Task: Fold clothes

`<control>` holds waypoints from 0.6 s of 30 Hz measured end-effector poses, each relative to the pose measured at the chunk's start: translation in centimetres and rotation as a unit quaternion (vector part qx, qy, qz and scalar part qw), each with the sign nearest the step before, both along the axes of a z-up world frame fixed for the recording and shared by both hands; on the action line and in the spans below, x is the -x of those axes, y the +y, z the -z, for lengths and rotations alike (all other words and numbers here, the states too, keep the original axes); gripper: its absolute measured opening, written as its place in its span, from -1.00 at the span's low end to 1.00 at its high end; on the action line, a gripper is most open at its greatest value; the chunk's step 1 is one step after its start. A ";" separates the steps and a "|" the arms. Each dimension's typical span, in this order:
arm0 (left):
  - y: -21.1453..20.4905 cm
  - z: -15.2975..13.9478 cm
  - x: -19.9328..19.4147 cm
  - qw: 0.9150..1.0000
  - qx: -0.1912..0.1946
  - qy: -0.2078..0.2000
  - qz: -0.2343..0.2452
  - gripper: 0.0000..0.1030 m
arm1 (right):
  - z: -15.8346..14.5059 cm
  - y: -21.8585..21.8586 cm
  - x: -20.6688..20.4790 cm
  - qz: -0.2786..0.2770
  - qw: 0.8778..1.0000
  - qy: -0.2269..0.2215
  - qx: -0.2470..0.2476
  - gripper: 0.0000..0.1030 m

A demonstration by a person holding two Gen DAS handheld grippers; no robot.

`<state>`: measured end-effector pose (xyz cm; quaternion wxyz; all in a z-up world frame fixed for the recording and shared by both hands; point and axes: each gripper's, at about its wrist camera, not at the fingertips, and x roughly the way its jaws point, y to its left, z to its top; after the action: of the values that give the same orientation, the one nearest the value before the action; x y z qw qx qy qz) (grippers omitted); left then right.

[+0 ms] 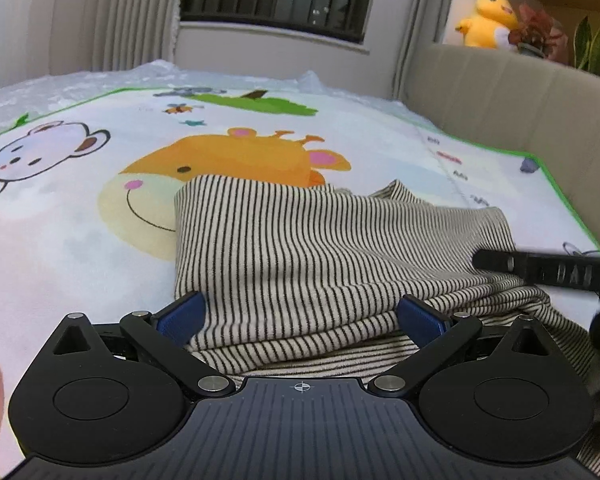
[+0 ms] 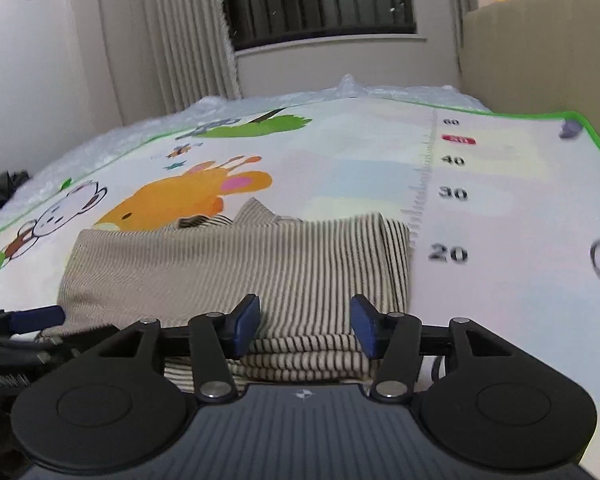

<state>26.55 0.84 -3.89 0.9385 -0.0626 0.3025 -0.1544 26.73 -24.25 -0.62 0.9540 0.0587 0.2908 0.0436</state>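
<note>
A beige shirt with thin black stripes point(image 1: 320, 240) lies folded in several layers on a cartoon play mat point(image 1: 80, 220). My left gripper point(image 1: 302, 314) stands wide open at the shirt's near edge, with its blue pads on either side of the folded stack and not pinching it. In the right wrist view the same shirt point(image 2: 240, 264) fills the middle. My right gripper point(image 2: 306, 322) is open over its near right corner, the layered edge lying between the pads. The right gripper's black finger point(image 1: 540, 272) rests above the shirt's right side. The left gripper's blue pad point(image 2: 36, 318) shows at the left.
The mat point(image 2: 500, 220) has a giraffe, a monkey and a printed height scale, and it lies on a crinkled plastic sheet. A beige padded headboard point(image 1: 520, 100) rises along the right edge. A yellow plush toy point(image 1: 488, 20) and plants sit above it. A dark bundle point(image 2: 0, 192) lies far left.
</note>
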 end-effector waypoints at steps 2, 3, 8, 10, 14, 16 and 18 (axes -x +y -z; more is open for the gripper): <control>0.3 0.1 0.2 1.000 0.010 -0.005 -0.001 1.00 | -1.4 0.5 -0.8 -0.014 1.000 0.000 0.006 -0.01; 0.4 0.1 0.3 1.000 0.015 -0.007 -0.001 1.00 | -2.3 1.0 -1.8 -0.023 1.000 -0.003 0.009 -0.01; 1.2 0.2 0.3 0.999 0.042 -0.009 -0.002 1.00 | -2.3 3.3 -9.5 -0.026 0.999 0.023 0.034 -0.02; 1.6 0.2 0.2 0.998 0.057 -0.009 -0.003 1.00 | -0.6 4.0 -12.3 -0.018 0.998 0.047 0.048 -0.03; 2.4 0.3 0.1 0.996 0.086 -0.010 -0.004 1.00 | 2.3 5.1 -14.2 -0.023 0.994 0.075 0.078 -0.40; 2.8 0.3 0.0 0.995 0.100 -0.010 -0.005 1.00 | 2.0 5.3 -13.7 -0.025 0.994 0.064 0.082 -0.91; 3.2 0.3 -0.1 0.993 0.115 -0.010 -0.006 1.00 | 0.5 5.0 -12.1 -0.034 0.996 0.050 0.065 -0.91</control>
<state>26.63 4.05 -4.22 0.9289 -0.1702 0.2731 -0.1833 38.81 -19.23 -1.10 0.9380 -0.0109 0.3423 0.0538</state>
